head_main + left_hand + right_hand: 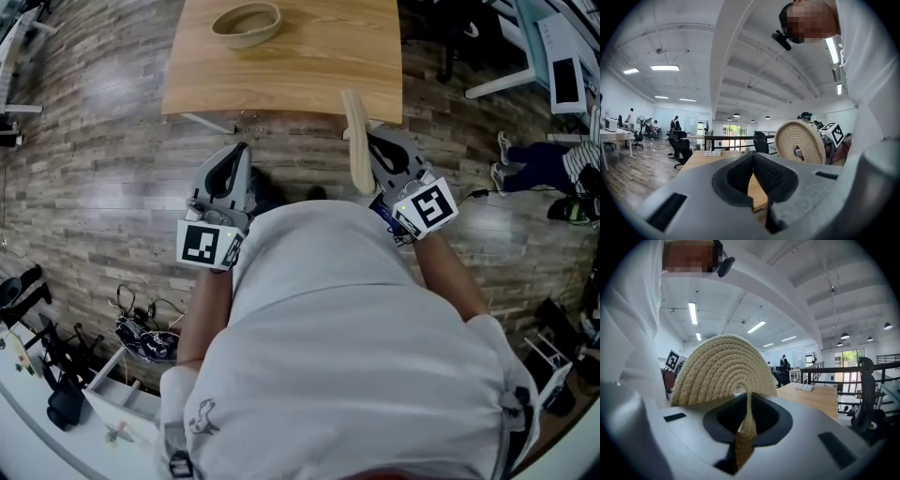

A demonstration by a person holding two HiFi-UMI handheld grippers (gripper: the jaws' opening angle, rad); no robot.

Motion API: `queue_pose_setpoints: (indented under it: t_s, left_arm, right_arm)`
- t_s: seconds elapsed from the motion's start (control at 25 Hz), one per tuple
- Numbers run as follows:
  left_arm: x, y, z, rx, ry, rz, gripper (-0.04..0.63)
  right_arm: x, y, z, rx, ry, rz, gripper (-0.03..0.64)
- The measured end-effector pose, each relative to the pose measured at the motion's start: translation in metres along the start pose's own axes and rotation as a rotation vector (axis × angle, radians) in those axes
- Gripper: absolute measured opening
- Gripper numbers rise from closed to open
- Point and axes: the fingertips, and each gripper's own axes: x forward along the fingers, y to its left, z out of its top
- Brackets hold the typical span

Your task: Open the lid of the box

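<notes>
**Lid lifted clear.** My right gripper (744, 425) pinches the woven lid (723, 365) by a strip at its centre and holds it upright, edge-on in the head view, at the near edge of the counter (309, 80). The open box (247, 23) sits at the counter's far side, well apart from the lid. My left gripper (240, 157) is pressed together and holds nothing.

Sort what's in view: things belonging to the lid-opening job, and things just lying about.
Job: woven lid, clamped in right gripper; open woven basket on wooden table; left gripper, shut, empty.
Lying about: cable tangle on floor; office chair.
</notes>
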Motion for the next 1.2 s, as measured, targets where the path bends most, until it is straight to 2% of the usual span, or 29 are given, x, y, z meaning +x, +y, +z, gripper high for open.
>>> queue_pose_setpoints:
  t_s: [1.2]
  left_arm:
    - [0.010, -0.003, -0.001, -0.009, -0.001, 0.015, 0.006]
  right_arm:
    - [0.005, -0.013, 0.002, 0.020, -0.020, 0.020, 0.036]
